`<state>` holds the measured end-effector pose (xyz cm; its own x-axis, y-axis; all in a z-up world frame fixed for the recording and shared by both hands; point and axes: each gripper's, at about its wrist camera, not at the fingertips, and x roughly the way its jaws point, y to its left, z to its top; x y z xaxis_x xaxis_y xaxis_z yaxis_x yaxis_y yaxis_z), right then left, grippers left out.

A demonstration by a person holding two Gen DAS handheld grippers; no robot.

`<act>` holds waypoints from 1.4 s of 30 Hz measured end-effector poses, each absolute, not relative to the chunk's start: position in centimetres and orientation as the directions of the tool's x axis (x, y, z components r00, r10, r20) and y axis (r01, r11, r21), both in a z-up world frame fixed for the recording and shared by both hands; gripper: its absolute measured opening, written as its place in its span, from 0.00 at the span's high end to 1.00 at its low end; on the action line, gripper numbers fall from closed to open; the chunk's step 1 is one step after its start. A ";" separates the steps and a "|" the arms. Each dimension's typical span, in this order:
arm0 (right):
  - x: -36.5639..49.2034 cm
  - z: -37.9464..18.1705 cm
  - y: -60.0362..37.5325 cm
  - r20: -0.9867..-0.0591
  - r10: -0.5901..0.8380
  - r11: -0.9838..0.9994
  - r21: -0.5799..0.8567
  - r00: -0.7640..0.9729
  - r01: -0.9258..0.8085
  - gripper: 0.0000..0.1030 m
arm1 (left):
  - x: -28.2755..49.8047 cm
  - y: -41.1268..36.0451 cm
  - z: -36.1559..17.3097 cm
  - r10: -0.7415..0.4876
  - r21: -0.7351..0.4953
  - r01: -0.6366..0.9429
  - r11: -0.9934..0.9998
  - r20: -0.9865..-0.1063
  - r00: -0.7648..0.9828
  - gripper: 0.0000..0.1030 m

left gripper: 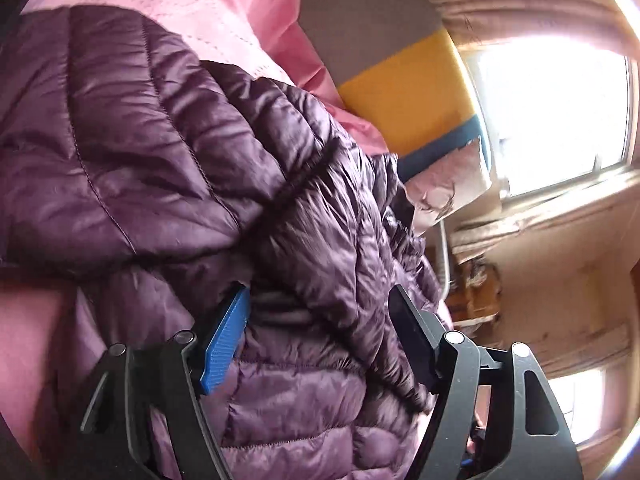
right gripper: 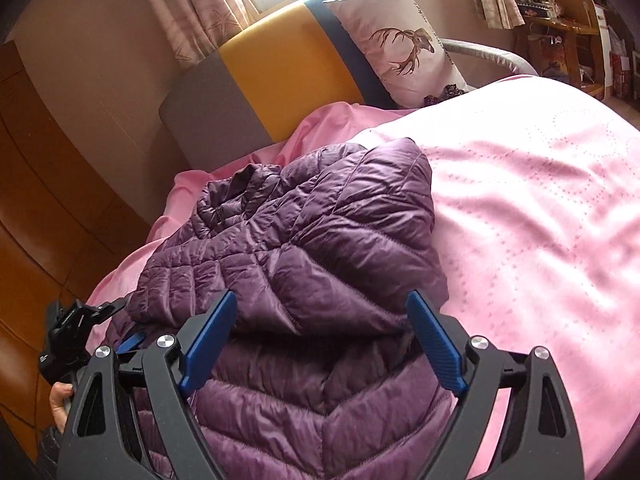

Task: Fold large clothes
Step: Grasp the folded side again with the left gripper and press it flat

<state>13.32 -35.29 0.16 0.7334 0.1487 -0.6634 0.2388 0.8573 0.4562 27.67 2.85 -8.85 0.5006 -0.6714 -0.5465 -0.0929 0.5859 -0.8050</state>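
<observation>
Lying bunched on pink bedspread [right gripper: 520, 200]: purple jacket [right gripper: 312, 220]; both grippers apart, headboard [right gripper: 280, 68] behind.

The quilted purple puffer jacket [right gripper: 304, 232] runs off the bottom edge of both wrist views, so its lower part is unseen; the left gripper [right gripper: 86, 328] shows in the right wrist view only as a black frame partly behind the right gripper's arm, its fingertips hidden in the jacket; the hand [right gripper: 60, 400] holding it is mostly cut off; the wooden shelf [right gripper: 568, 36] carries items too small to tell; the bright window [left gripper: 556, 120] is washed out.
</observation>
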 end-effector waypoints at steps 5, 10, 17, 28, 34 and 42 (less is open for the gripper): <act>17.0 0.0 -35.6 -0.699 0.081 0.891 0.371 0.711 0.263 0.16 | 29.3 2.2 -8.0 -0.670 -0.777 -0.033 0.629 -0.563 0.483 0.50; 20.3 -1.2 -34.5 -0.738 0.026 0.927 0.270 0.674 0.260 0.16 | 29.8 1.7 -6.6 -0.614 -0.697 0.040 0.716 -0.601 0.511 0.93; 23.8 -5.0 -30.6 -0.805 -0.024 0.971 0.122 0.593 0.205 0.15 | 26.9 4.2 -8.6 -0.526 -0.616 0.008 0.787 -0.666 0.529 0.94; 25.1 -8.2 -30.2 -0.821 -0.070 0.975 0.065 0.566 0.214 0.12 | 26.9 2.2 -7.3 -0.391 -0.491 -0.036 0.870 -0.733 0.557 0.83; 24.8 -8.1 -29.8 -0.820 -0.082 0.976 0.050 0.567 0.214 0.11 | 25.3 0.3 -1.8 -0.299 -0.353 0.071 0.933 -0.648 0.701 0.78; 25.1 -8.1 -29.5 -0.819 -0.092 0.976 0.040 0.566 0.215 0.10 | 31.0 -3.8 -5.1 -0.295 -0.254 0.154 0.955 -0.751 0.590 0.78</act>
<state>25.10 -29.53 -8.09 0.5659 -0.0917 -0.8194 0.2155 0.9757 0.0396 30.97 -3.78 -5.07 0.5902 -0.2950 -0.7514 0.1542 0.9549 -0.2537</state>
